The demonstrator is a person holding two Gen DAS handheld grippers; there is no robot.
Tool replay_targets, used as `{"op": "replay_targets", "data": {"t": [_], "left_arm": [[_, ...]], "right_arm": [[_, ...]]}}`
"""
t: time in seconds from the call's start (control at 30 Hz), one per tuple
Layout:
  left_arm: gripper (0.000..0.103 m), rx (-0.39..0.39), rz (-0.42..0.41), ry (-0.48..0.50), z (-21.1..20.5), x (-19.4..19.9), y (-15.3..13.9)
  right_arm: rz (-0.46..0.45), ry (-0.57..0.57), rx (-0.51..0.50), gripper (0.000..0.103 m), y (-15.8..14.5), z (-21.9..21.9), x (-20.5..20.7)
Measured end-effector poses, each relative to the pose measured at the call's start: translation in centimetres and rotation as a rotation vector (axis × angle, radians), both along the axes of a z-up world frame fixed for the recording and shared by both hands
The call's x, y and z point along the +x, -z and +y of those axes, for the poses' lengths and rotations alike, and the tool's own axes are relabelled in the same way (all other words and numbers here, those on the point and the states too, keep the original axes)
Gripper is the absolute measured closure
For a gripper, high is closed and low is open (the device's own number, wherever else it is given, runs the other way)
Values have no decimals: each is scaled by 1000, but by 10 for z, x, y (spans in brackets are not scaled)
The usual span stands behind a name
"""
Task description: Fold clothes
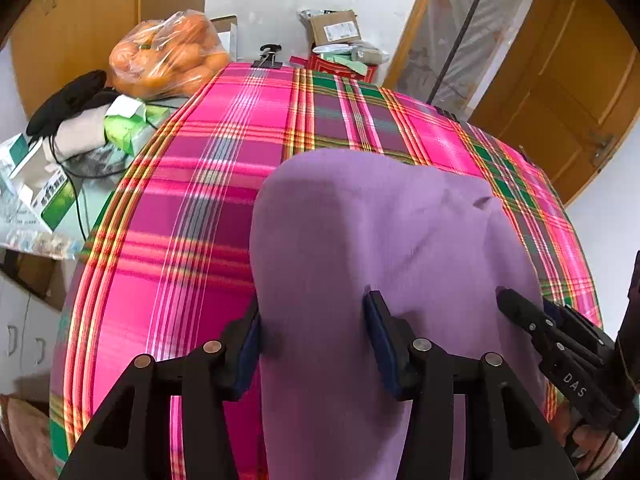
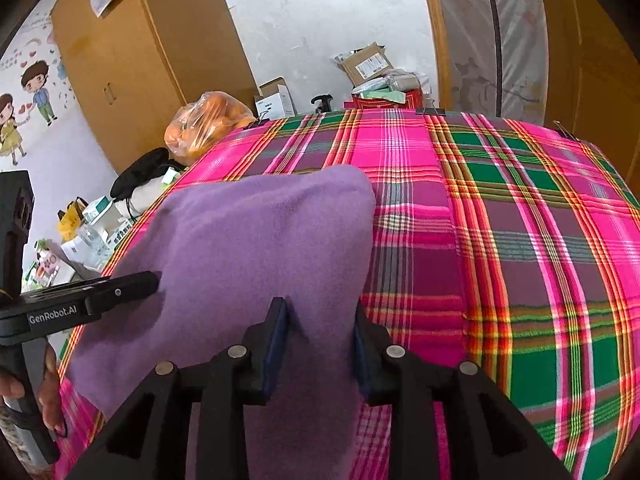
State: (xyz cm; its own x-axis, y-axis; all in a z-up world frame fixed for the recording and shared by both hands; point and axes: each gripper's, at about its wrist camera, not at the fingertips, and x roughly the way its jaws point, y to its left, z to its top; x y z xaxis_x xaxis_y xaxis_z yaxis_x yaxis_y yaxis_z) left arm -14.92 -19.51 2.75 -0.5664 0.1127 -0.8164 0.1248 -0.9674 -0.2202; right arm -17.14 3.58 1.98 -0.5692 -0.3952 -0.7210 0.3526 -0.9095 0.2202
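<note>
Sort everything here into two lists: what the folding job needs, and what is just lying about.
For the job:
purple garment
left gripper, open around its near edge
right gripper, open around its near edge
plaid tablecloth it lies on

Lying about:
bag of oranges
cardboard parcel
binder clip
white box

Your left gripper (image 1: 314, 340) has its fingers (image 1: 248, 344) spread wide apart, both pointing forward and slightly down. Your right gripper (image 2: 320, 344) sits just beside it, to its right, its fingers (image 2: 276, 344) parted less widely, angled the same way. Part of your left hand (image 2: 48, 384) shows wrapped around the left handle.
</note>
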Motion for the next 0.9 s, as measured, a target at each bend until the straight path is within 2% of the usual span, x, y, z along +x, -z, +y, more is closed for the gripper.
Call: {"op": "replay_targets", "data": {"t": [0.5, 0.9], "left_arm": [[51, 67, 40, -34, -7, 71, 1], [51, 38, -28, -53, 2, 98, 6]], "right_arm": [[12, -7, -15, 73, 4, 31, 67], [-37, -1, 31, 73, 9, 31, 94]]}}
